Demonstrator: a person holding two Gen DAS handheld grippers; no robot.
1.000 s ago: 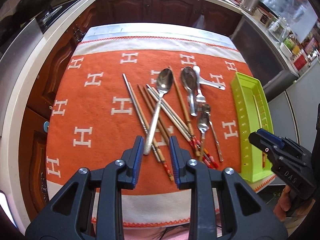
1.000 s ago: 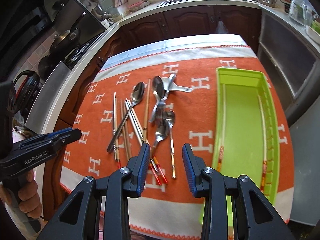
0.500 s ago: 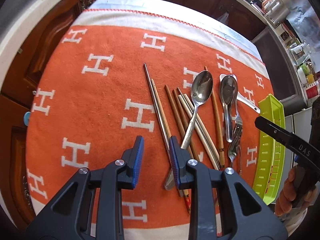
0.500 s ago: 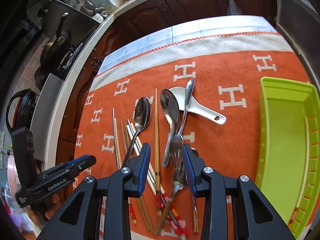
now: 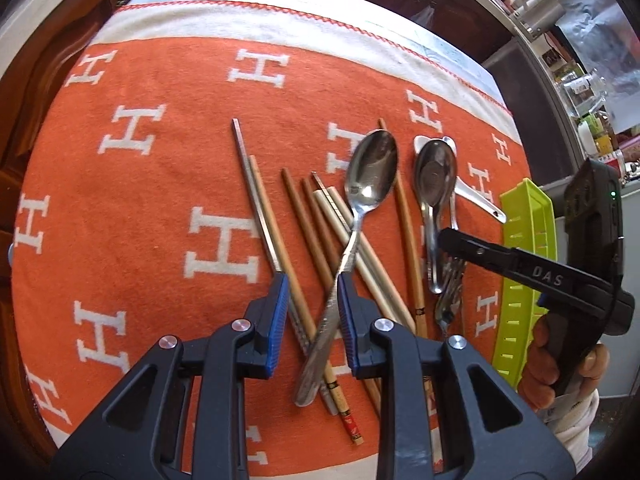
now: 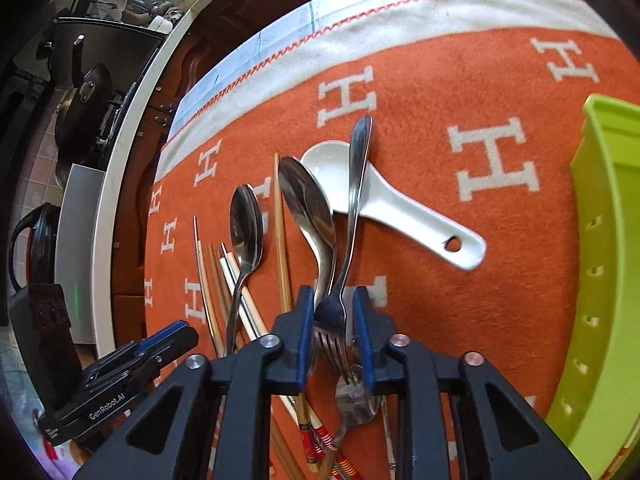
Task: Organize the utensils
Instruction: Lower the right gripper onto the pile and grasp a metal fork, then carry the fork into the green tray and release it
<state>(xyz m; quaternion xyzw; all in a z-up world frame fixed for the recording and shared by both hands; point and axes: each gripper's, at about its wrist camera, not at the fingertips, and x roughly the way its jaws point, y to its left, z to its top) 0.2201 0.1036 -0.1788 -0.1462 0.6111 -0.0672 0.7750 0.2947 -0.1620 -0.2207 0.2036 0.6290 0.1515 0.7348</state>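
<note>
Orange cloth (image 5: 152, 184) with white H pattern covers table, kitchen cabinets behind. Left tongs (image 5: 311, 308) partly open, straddling long spoon (image 5: 360, 208) handle and chopsticks (image 5: 280, 248), no clear grip. Right tongs (image 6: 332, 320) just been closing, fork (image 6: 352, 216) neck between pads. White ceramic spoon (image 6: 396, 208) beyond right tongs. Green tray (image 6: 608, 264) to their right.

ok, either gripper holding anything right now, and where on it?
Right gripper, jaws just closing, brackets the steel fork at its neck; contact unclear. Left gripper straddles the steel spoon's handle, not gripping.
</note>
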